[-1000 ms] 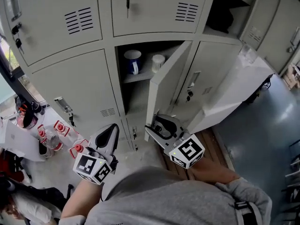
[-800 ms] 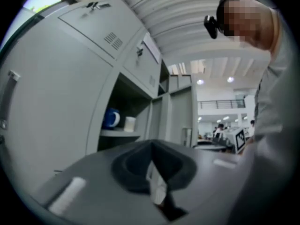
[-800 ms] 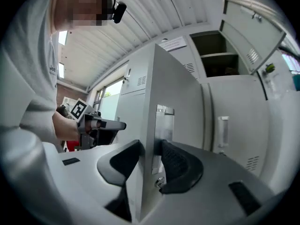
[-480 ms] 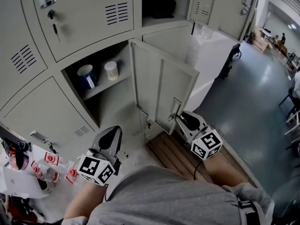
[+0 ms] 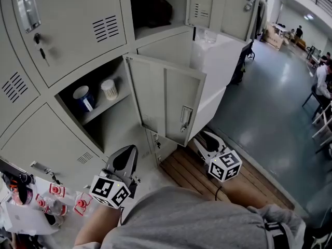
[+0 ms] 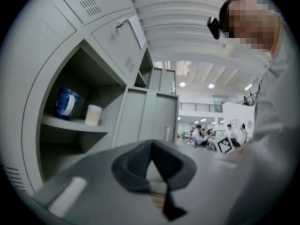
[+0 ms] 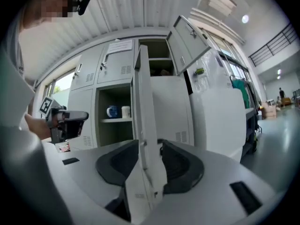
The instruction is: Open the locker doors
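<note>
The grey middle locker door (image 5: 166, 100) stands swung wide open, showing a blue mug (image 5: 83, 98) and a white cup (image 5: 109, 89) on the shelf inside. My right gripper (image 5: 199, 137) is at the door's lower free edge, below its handle. In the right gripper view the door edge (image 7: 143, 107) runs up between the jaws of that gripper (image 7: 150, 149). They are opening, and a thin gap shows at the left pad. My left gripper (image 5: 129, 152) hangs low before the lower lockers, shut and empty, its tips together (image 6: 151, 146).
The upper locker (image 5: 155, 9) is open with a dark thing inside. A white plastic-wrapped cabinet (image 5: 220, 61) stands right of the lockers. A wooden pallet (image 5: 192, 173) lies under my right gripper. Red-capped bottles (image 5: 54, 196) sit at lower left. Closed locker doors (image 5: 72, 30) are at the left.
The middle door has swung much wider open. My right gripper has come back with its free edge, and its jaws have widened. The left gripper has stayed low and shut.
</note>
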Demonstrator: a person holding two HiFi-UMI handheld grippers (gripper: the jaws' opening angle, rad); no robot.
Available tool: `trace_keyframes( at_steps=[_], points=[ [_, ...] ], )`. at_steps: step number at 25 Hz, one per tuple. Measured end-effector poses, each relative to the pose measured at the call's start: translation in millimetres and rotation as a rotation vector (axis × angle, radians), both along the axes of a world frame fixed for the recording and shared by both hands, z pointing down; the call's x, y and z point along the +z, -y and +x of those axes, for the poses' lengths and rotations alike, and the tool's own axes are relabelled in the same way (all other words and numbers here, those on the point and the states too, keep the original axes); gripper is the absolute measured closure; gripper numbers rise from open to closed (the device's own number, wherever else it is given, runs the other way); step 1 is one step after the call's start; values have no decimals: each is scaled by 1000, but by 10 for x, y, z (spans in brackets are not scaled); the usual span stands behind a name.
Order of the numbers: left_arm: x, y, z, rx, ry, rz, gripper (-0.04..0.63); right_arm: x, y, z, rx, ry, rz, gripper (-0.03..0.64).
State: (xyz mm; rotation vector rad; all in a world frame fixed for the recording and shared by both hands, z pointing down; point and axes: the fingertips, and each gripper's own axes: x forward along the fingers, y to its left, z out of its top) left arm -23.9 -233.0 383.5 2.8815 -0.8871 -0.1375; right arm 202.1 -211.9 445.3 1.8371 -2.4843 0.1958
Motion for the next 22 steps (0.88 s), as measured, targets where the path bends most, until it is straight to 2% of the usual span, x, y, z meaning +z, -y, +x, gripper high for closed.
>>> trace_keyframes(
  at_steps=[2,4,7,12,16,22],
  points=[
    [64,-12,4,2,-12,-20,592,288,-216,-227,-86,27,-76,476],
    [116,-28,12,15,-30,-36,592,432,-334,-491,-197,43,-108,509],
    [161,-74,19,38,-38,-40,594,339,-304,-765,-299,37,-73,511],
    [242,-143,-94,5,-30,-55,594,105,-203,-1007,-374,9,-19,511],
    [296,-147,-276,-57,-39,-59,592,145,-160,-1119,-414,7,-40,511],
    [617,-240,-642,-224,-23,-125,592,432,-126,-1532,-581,-18,-115,511]
  ],
)
